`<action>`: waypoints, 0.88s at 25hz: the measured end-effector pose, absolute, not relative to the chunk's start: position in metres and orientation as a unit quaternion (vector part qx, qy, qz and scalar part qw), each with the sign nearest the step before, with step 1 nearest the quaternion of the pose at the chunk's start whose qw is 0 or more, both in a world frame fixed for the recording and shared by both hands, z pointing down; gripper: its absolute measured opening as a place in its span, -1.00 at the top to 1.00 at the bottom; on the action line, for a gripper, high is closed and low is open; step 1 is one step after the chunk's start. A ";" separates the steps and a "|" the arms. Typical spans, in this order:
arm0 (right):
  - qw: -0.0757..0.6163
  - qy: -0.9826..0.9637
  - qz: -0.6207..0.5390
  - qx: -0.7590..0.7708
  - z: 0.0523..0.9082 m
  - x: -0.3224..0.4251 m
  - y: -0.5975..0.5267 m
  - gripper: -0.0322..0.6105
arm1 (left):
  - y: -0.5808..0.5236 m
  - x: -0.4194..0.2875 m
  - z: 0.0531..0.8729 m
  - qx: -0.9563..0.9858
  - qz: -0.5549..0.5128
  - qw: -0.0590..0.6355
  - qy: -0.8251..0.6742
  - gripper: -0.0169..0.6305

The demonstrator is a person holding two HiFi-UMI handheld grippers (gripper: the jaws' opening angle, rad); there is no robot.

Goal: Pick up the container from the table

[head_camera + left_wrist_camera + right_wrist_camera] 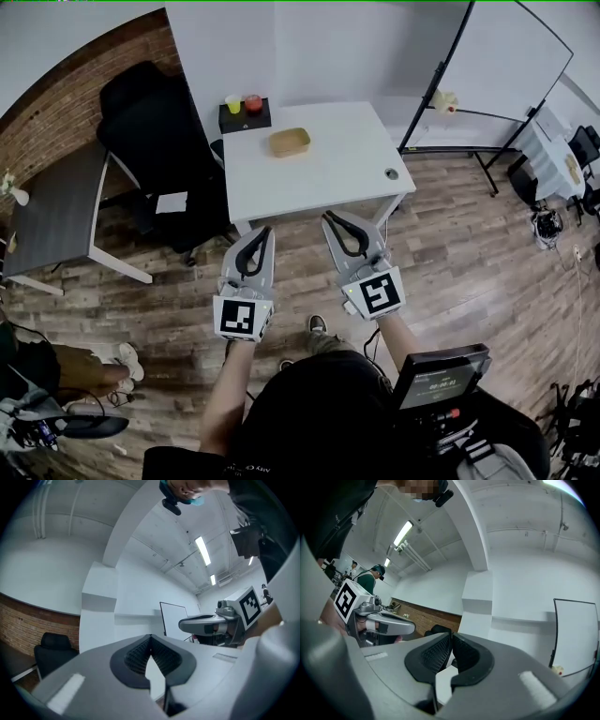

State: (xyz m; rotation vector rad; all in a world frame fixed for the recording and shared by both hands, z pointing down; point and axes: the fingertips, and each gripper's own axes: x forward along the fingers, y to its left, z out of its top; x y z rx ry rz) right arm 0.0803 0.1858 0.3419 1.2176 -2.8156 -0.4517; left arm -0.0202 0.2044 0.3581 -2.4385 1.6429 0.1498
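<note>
A tan shallow container [290,142] sits on the white table [347,159], towards its back left. Both grippers hover over the floor just short of the table's front edge, well apart from the container. My left gripper [266,231] [150,638] has its tips together with nothing between them. To its right, my right gripper [329,217] [451,635] also shows its tips meeting, empty. Each gripper view looks level and upward at the walls and ceiling. The container is not visible in either one.
A black box [245,116] with a yellow cup and a red object stands at the table's back left corner. A black office chair [150,131] and a grey desk [56,211] are on the left. A whiteboard [506,66] stands at right. Someone's feet [117,361] are at lower left.
</note>
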 end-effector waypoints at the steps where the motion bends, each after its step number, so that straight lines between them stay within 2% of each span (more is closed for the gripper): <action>1: 0.020 -0.909 -0.146 0.390 0.343 0.082 0.175 0.79 | 0.195 -0.017 0.357 -0.825 0.047 0.098 0.555 0.96; 11: 0.019 -0.925 -0.133 0.357 0.347 0.105 0.079 0.77 | 0.116 0.007 0.359 -0.810 0.021 0.088 0.579 0.96; 22: 0.045 -0.925 -0.139 0.351 0.366 0.064 -0.002 0.72 | 0.033 -0.041 0.376 -0.812 0.044 0.075 0.577 0.96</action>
